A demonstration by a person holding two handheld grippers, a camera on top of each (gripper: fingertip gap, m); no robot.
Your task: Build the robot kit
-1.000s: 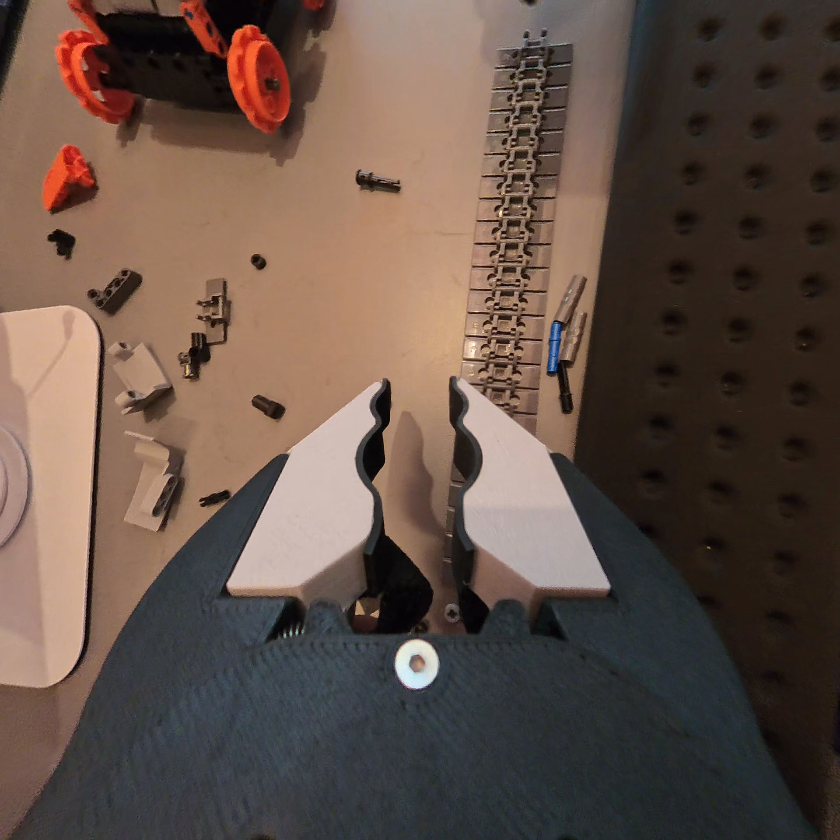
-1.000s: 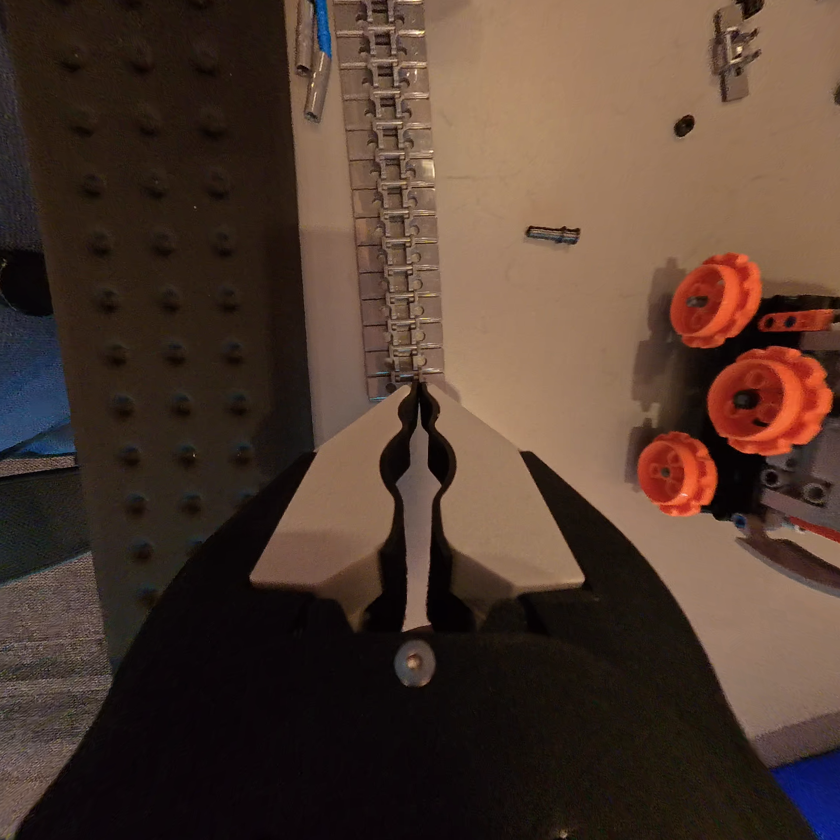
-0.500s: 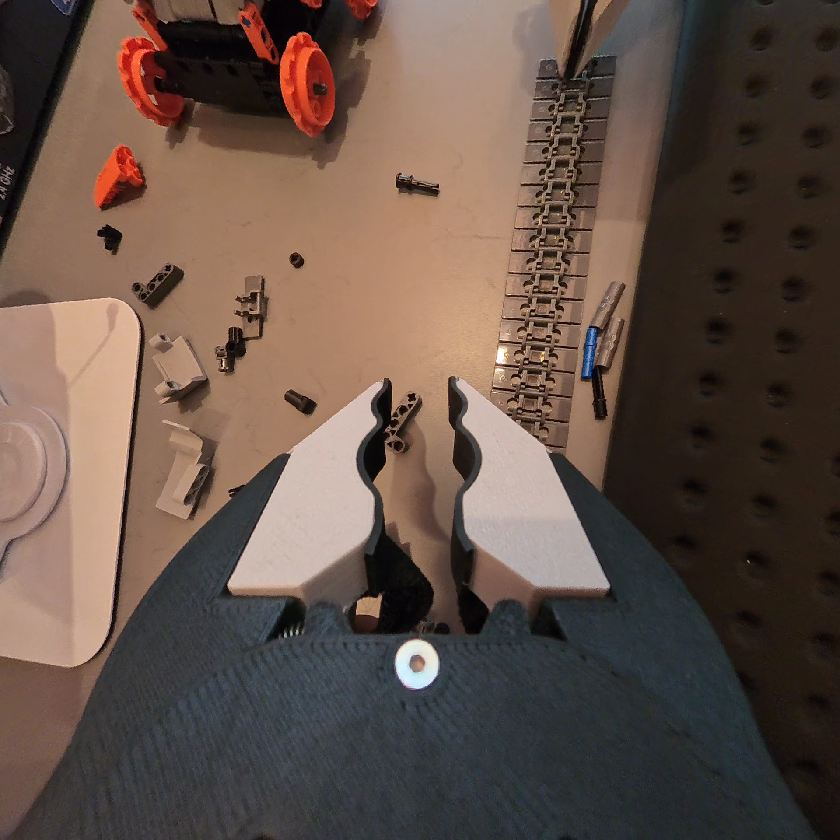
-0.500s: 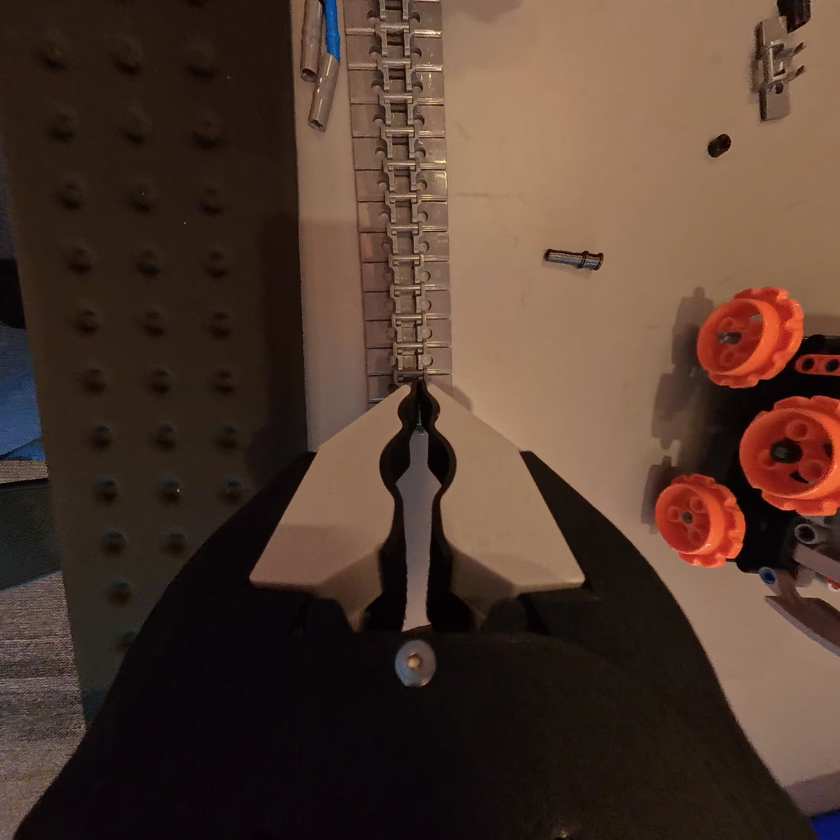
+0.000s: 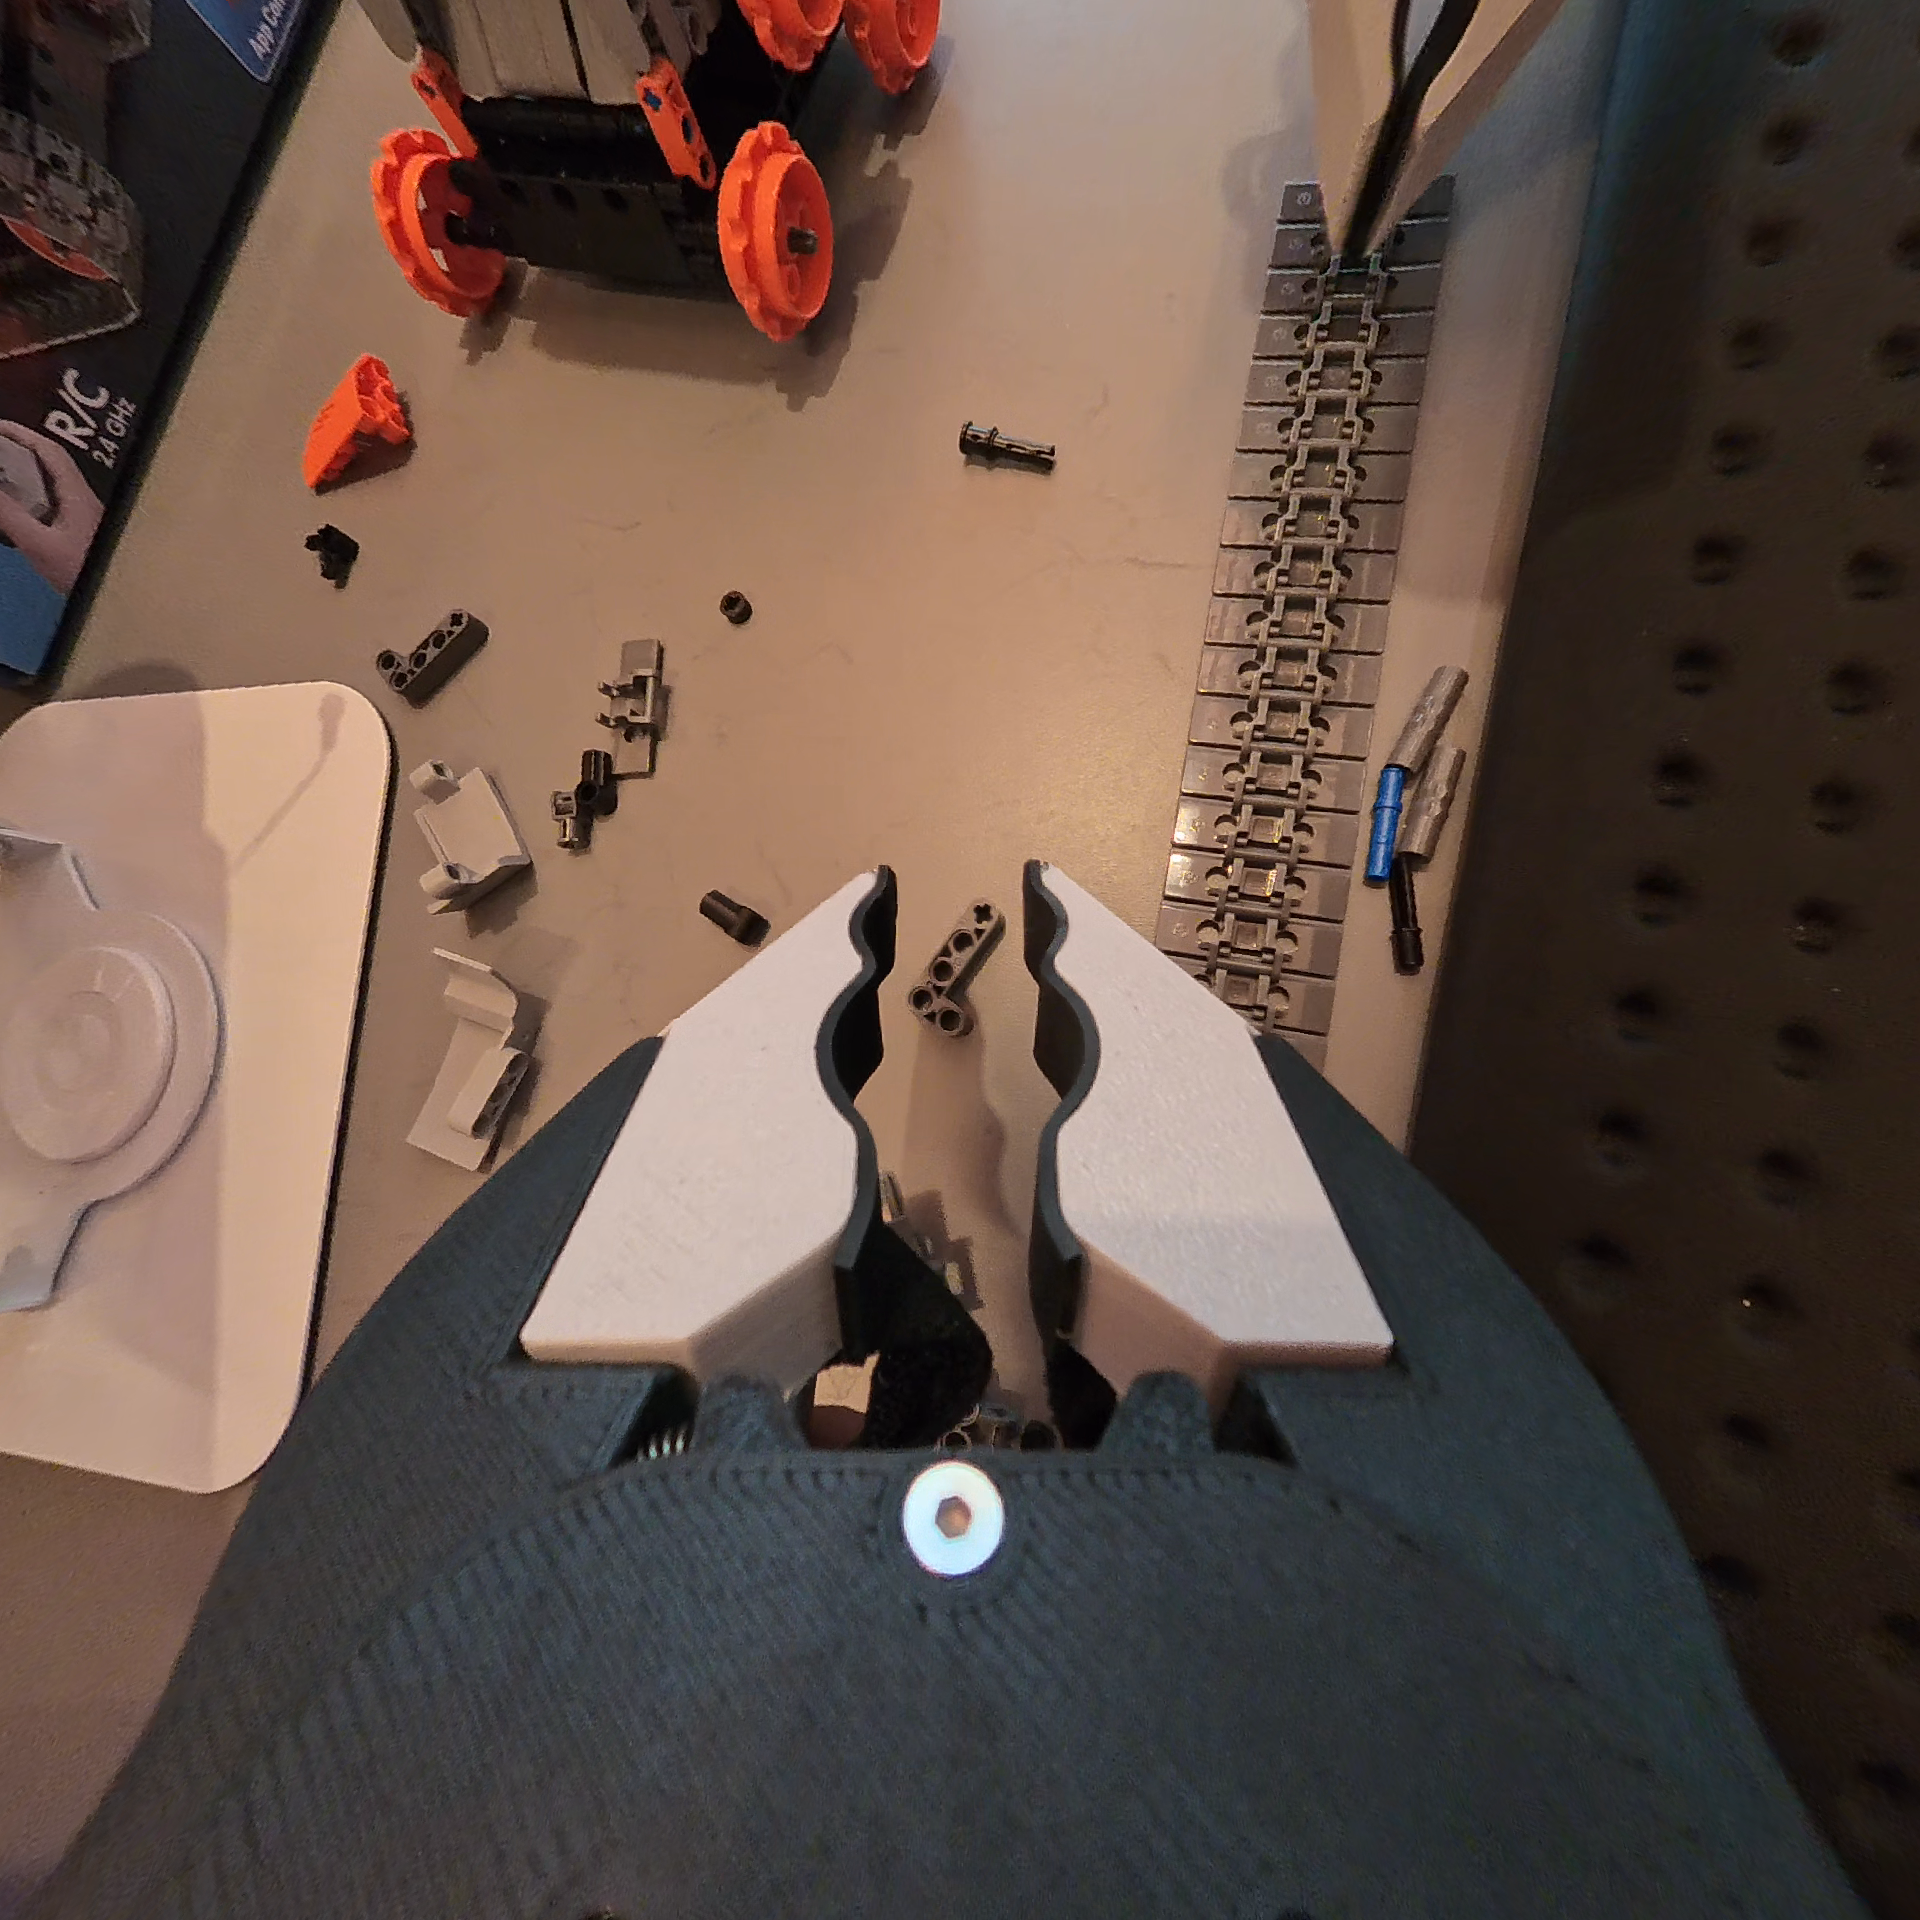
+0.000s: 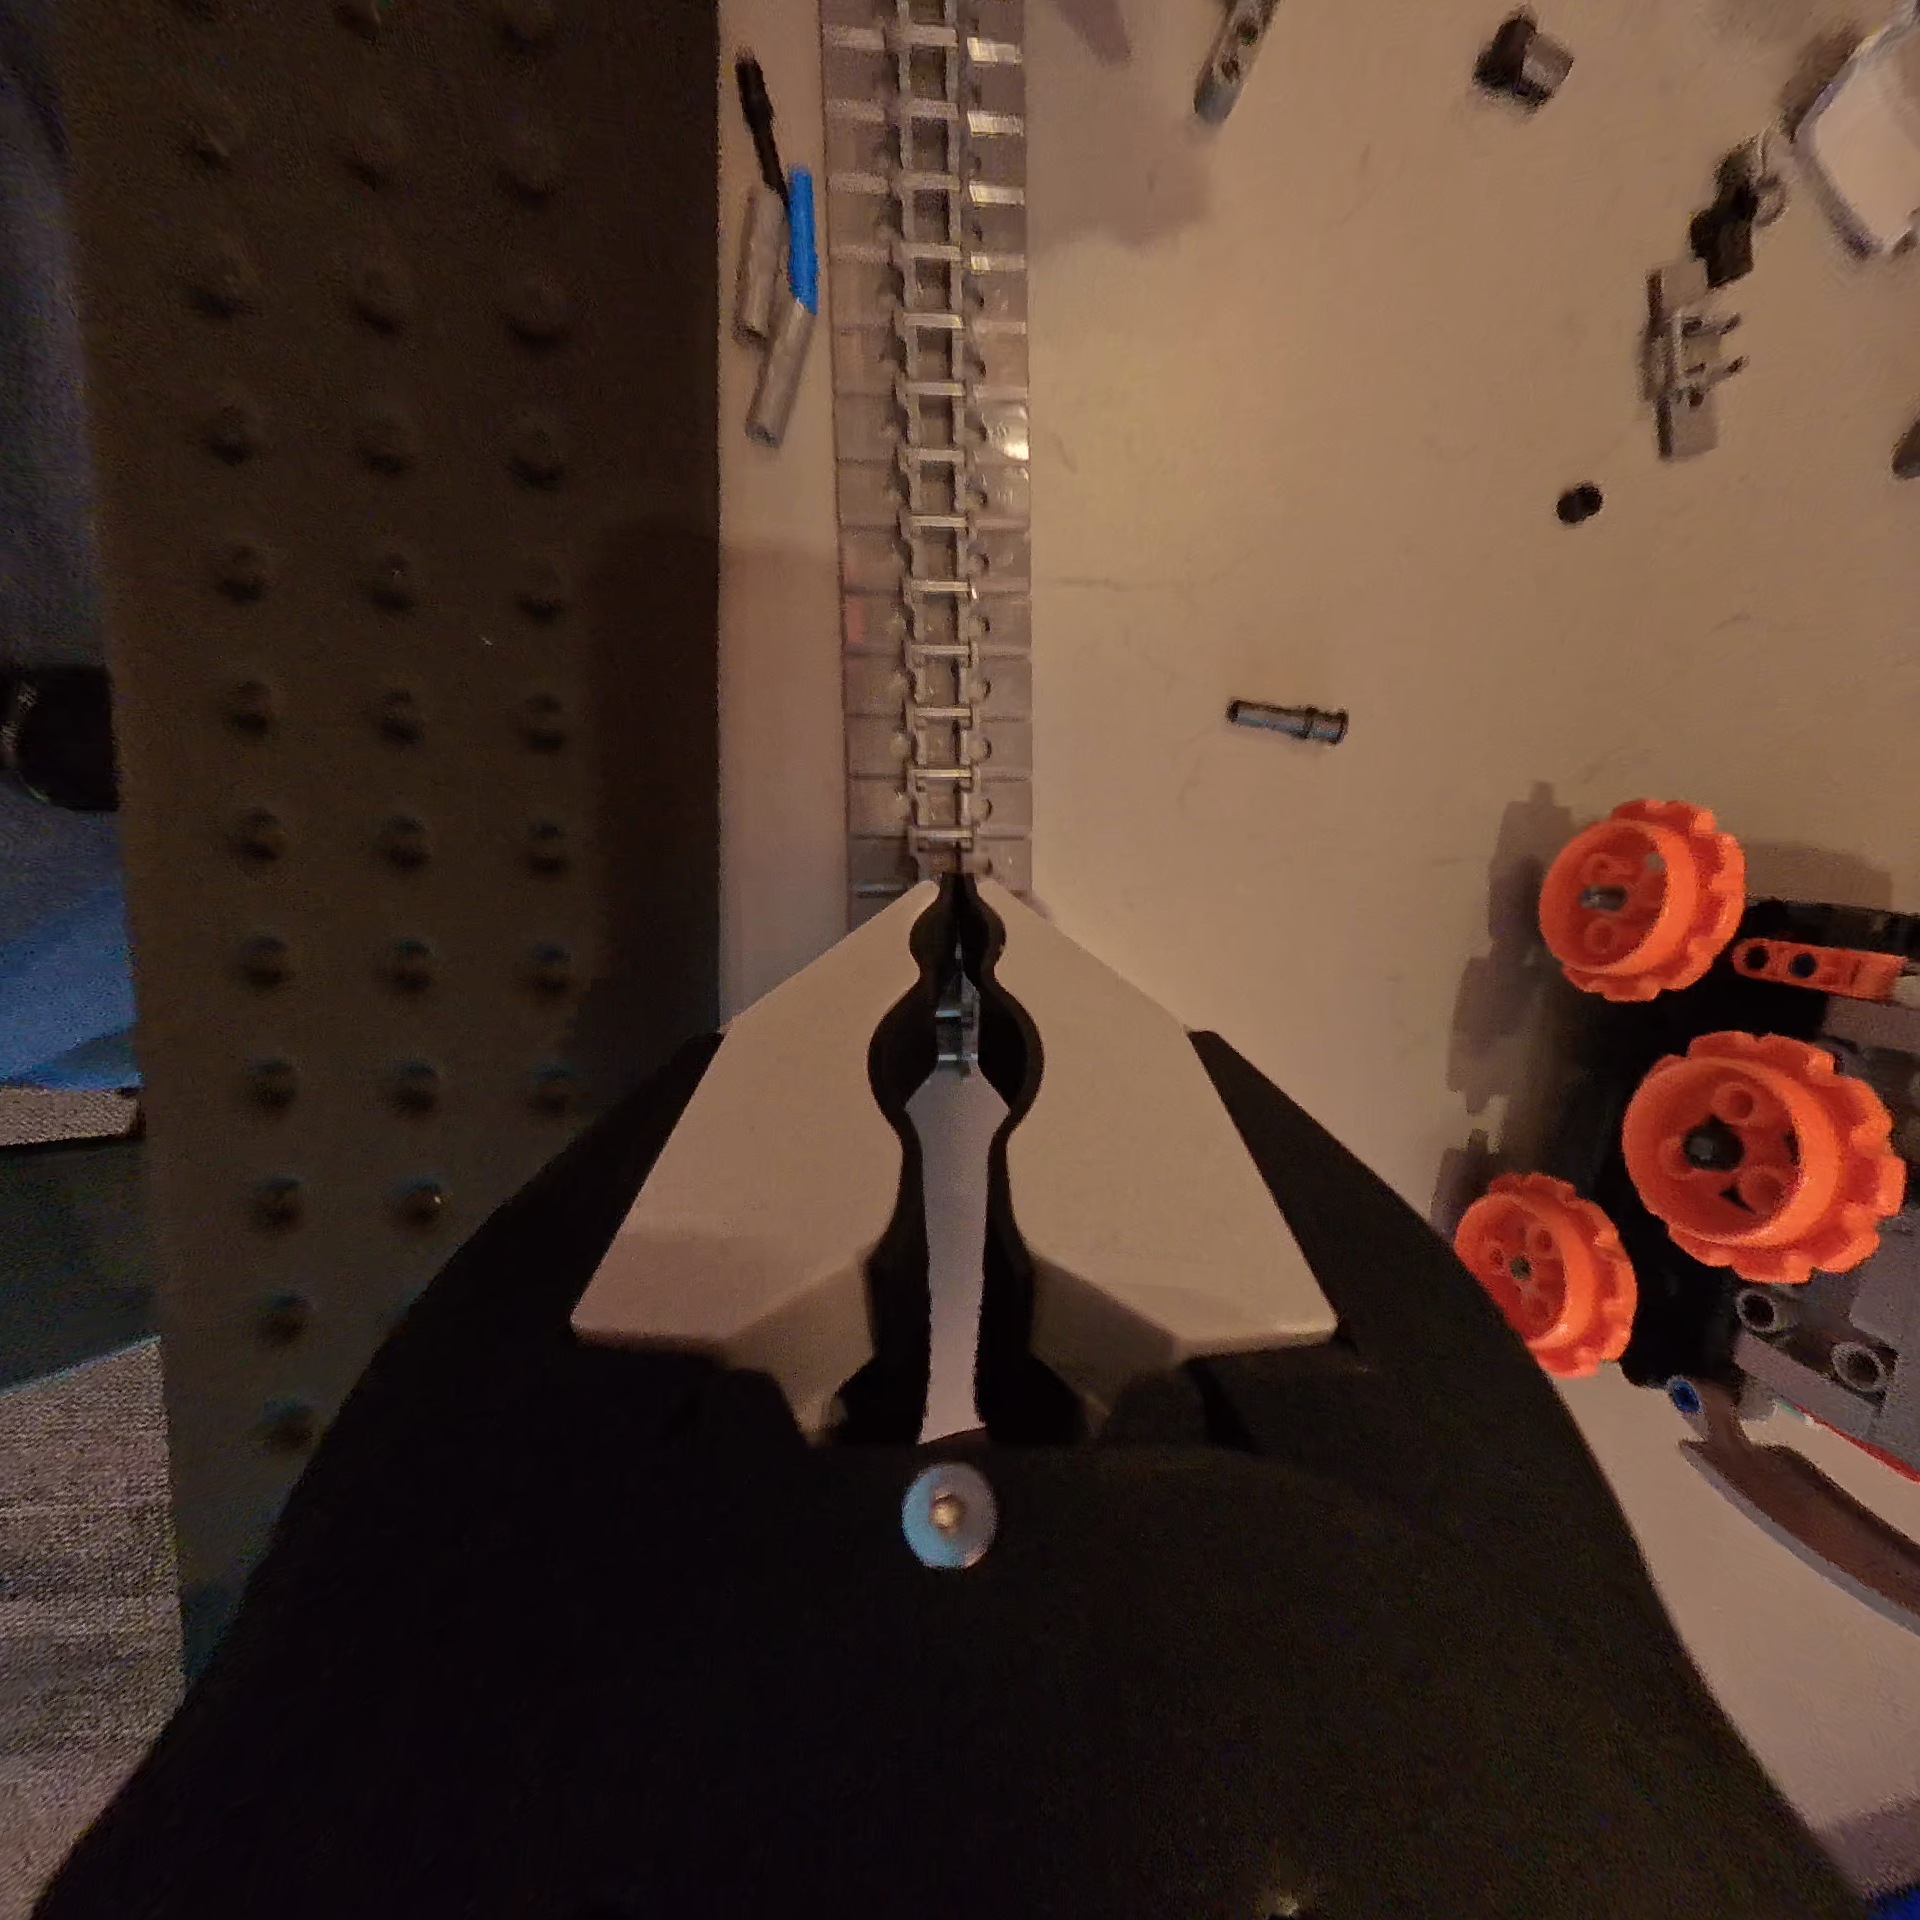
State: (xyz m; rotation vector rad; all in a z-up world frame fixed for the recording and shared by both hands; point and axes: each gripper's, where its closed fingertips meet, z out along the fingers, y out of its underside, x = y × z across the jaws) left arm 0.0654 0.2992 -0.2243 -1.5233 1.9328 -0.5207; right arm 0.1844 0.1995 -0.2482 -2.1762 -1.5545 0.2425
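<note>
Right gripper (image 6: 954, 883) jaws clenched on track (image 6: 935, 499) end; left gripper (image 5: 958, 883) jaws released over beam (image 5: 956, 968) beside track

Right gripper (image 6: 957, 883) pinches the grey track strip (image 6: 935, 436) end; left gripper (image 5: 958, 883), fingers apart, straddles a small dark beam (image 5: 956, 968).

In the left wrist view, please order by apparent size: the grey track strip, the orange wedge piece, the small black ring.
1. grey track strip
2. orange wedge piece
3. small black ring
</note>
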